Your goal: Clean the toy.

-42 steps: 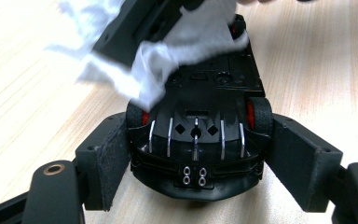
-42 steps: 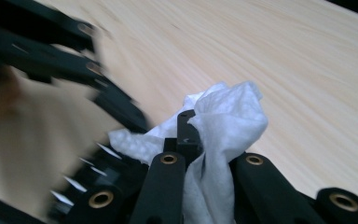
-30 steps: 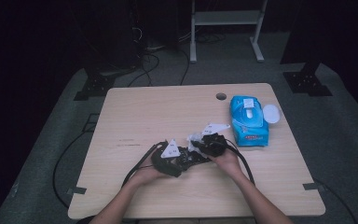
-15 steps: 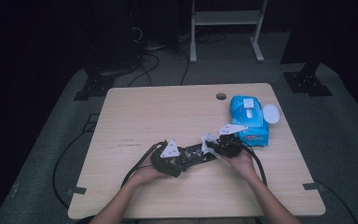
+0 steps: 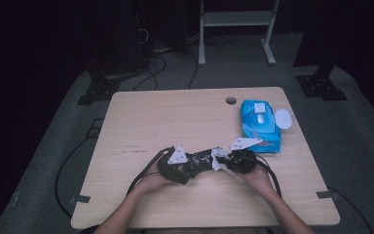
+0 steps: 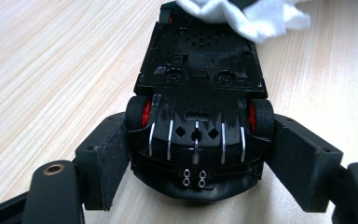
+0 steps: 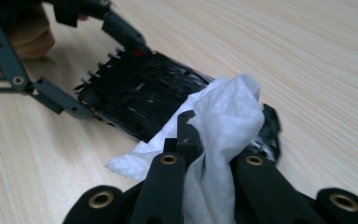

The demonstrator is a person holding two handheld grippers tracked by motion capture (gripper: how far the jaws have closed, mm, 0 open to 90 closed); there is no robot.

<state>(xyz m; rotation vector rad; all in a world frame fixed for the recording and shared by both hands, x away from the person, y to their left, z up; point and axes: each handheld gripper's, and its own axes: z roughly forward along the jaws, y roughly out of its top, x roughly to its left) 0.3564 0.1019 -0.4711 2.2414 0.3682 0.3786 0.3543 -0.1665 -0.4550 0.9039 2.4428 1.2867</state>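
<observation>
A black toy car (image 6: 198, 116) with red wheel hubs lies upside down on the wooden table (image 5: 175, 117). My left gripper (image 6: 198, 154) is shut on its rear end, one pad against each back wheel. My right gripper (image 7: 209, 140) is shut on a crumpled white wipe (image 7: 223, 121), which rests on the far end of the car's underside (image 7: 140, 93). From above, the left gripper (image 5: 175, 165) and right gripper (image 5: 236, 158) face each other with the car (image 5: 199, 160) and the wipe (image 5: 219, 160) between them near the table's front.
A blue pack of wet wipes (image 5: 259, 124) with its white lid flipped open lies at the right of the table. A cable hole (image 5: 231, 101) sits near the far edge. Cables trail off the front left and right. Dark stands surround the table.
My right gripper with the wipe has shifted along the car's underside, first rightwards then back a little. The left gripper and car stay put.
</observation>
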